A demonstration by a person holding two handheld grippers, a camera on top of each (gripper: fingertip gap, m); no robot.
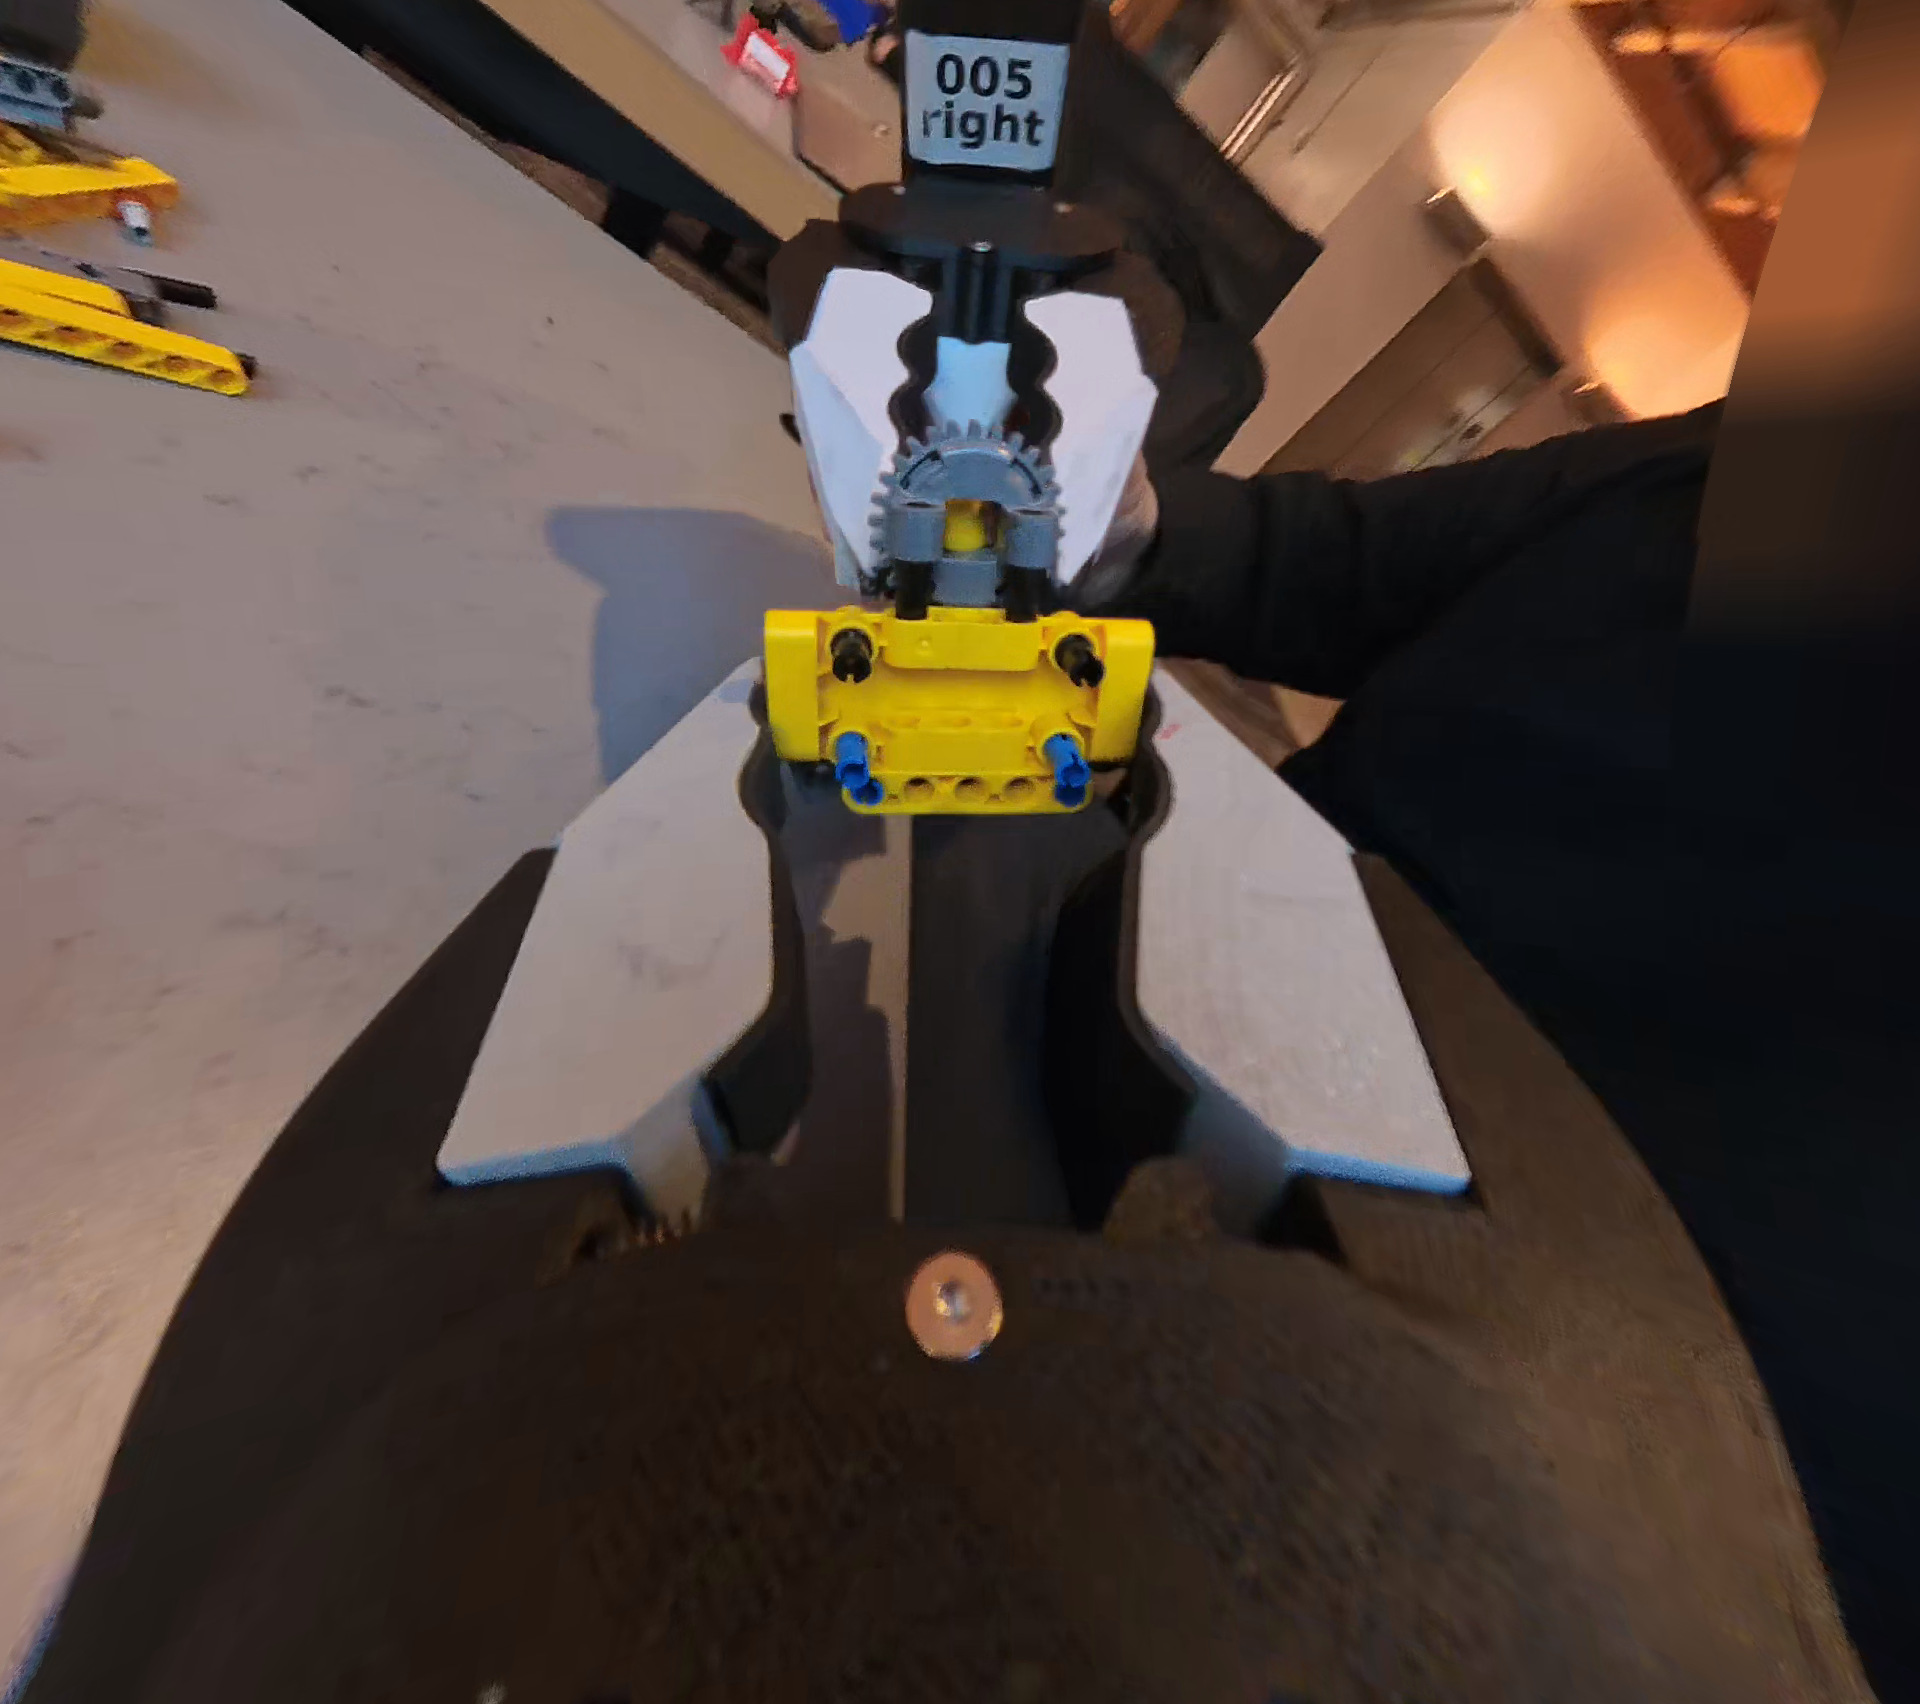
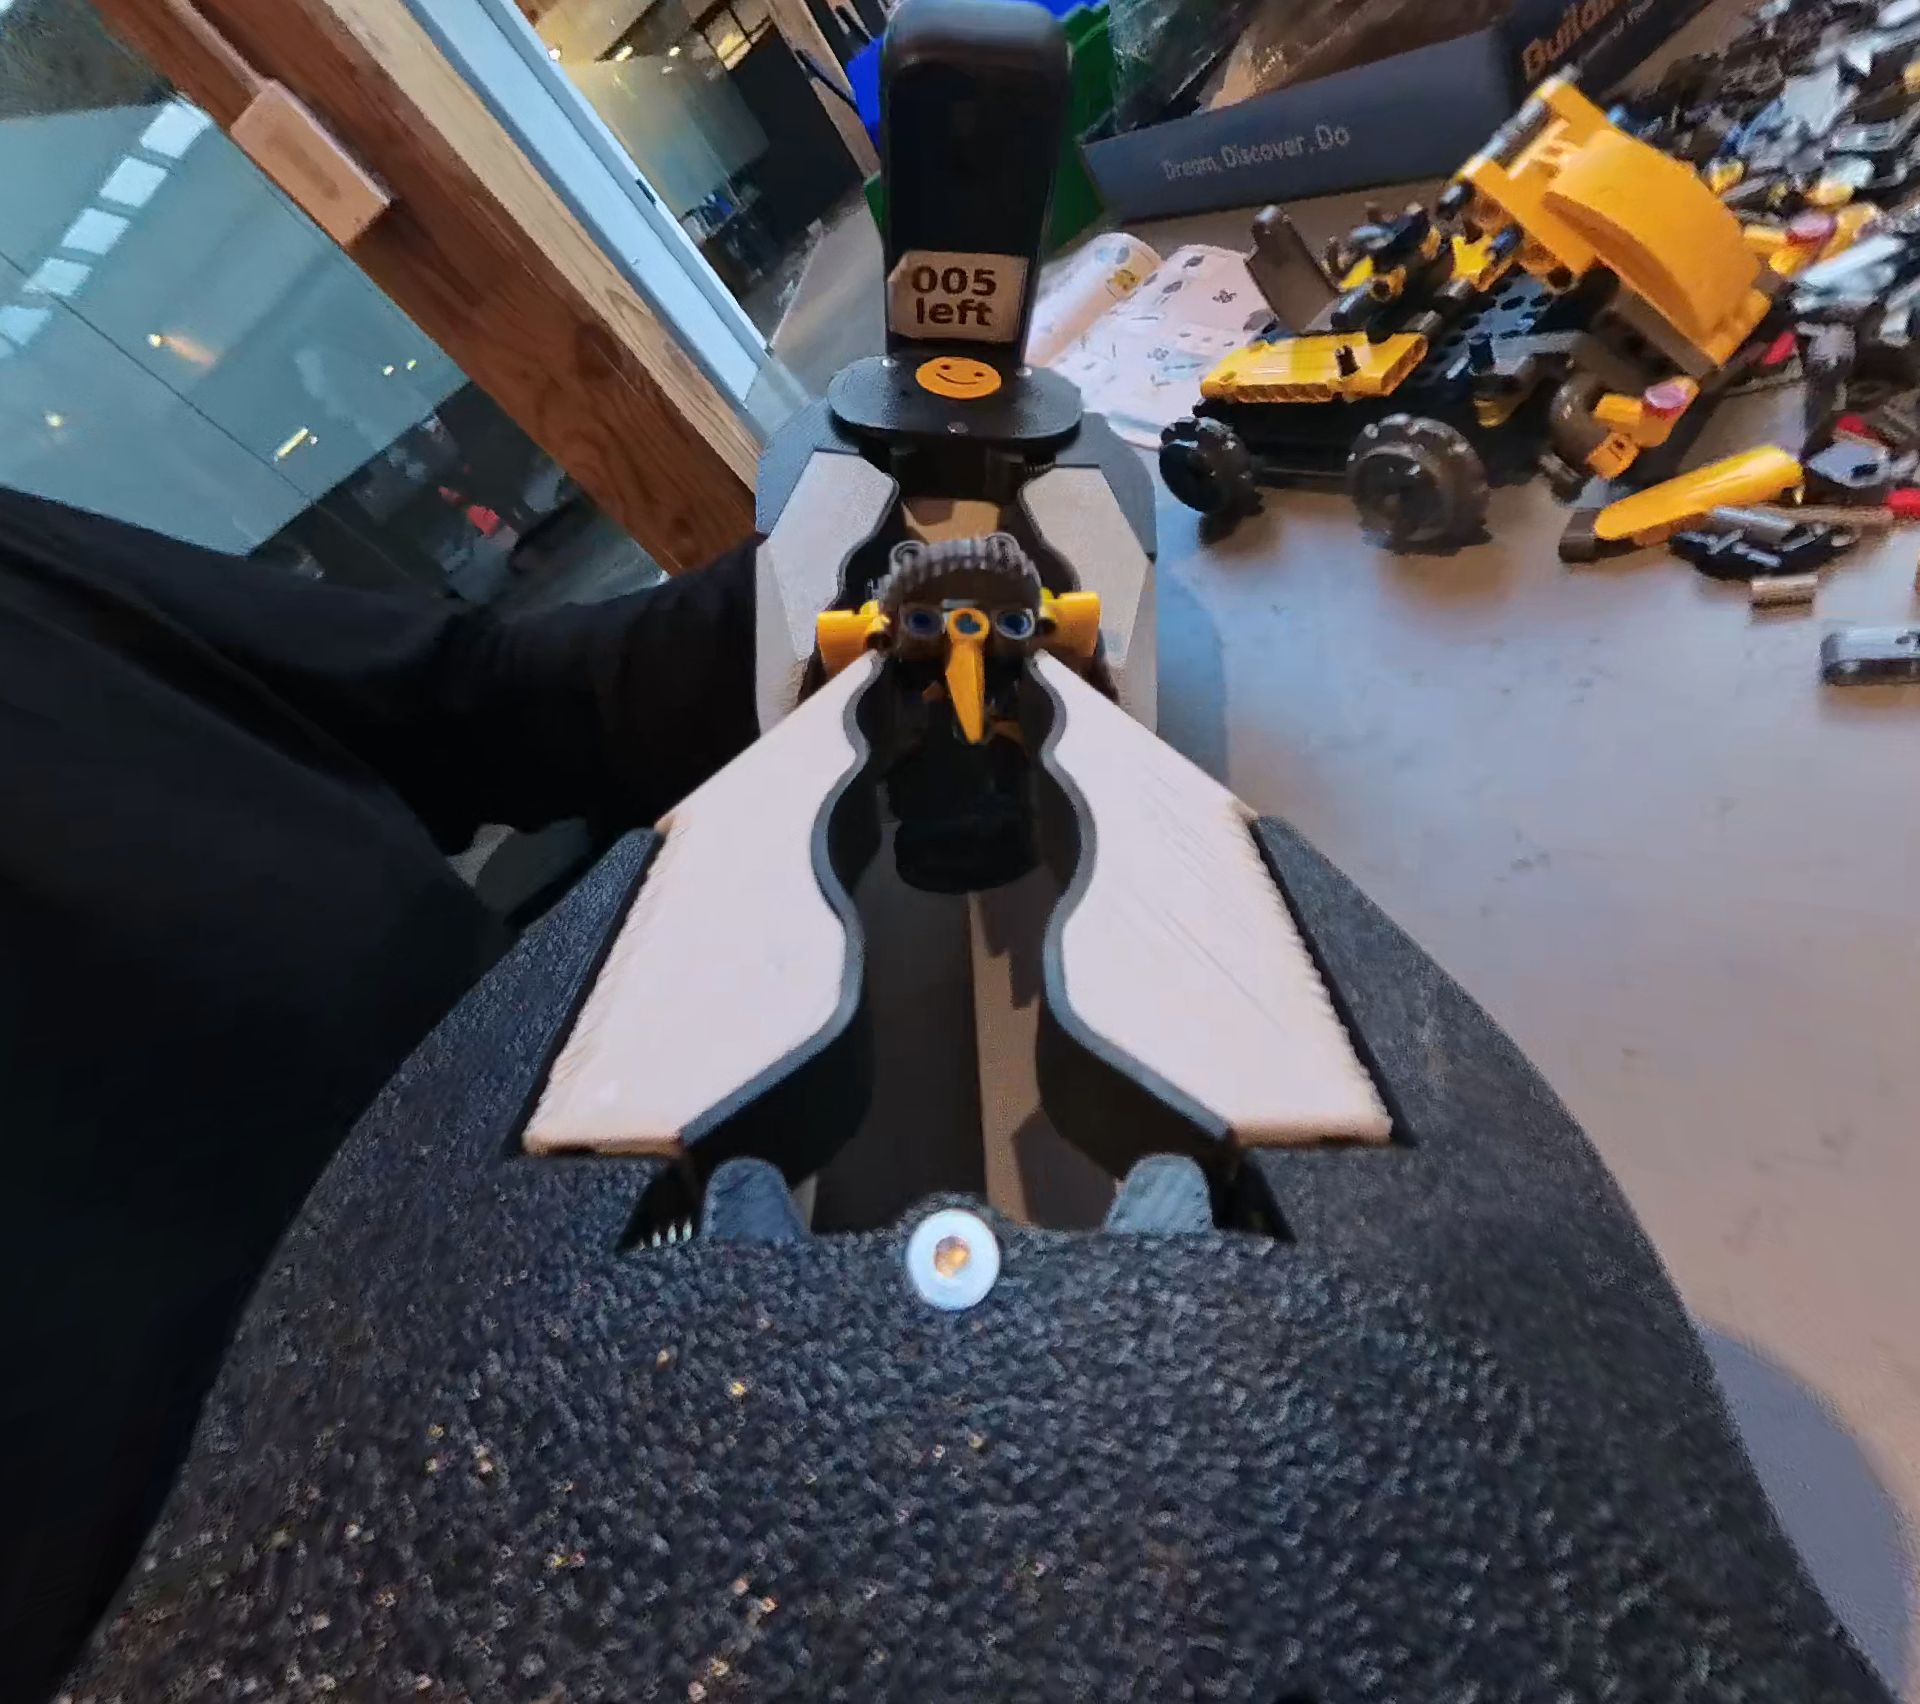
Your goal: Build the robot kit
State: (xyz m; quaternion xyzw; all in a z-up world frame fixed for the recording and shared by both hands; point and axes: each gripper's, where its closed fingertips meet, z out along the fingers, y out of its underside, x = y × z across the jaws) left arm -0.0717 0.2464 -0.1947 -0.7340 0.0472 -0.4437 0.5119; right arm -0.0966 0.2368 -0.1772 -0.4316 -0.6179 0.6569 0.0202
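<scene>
Left tongs (image 1: 951, 750): closed on yellow plastic building-block frame (image 1: 956, 709) with black and blue pins, frame centre. Right tongs (image 1: 971, 511), above: gripping the attached grey gear piece (image 1: 971, 475). Yellow perforated beams (image 1: 114, 340): on grey surface (image 1: 364, 615), upper left.

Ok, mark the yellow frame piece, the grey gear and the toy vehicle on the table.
yellow frame piece (image 1: 956, 704): left wrist view, on its front face.
grey gear (image 1: 971, 465): left wrist view, on the toothed upper arc.
toy vehicle (image 2: 1621, 241): right wrist view, on its curved yellow top panel.
</scene>
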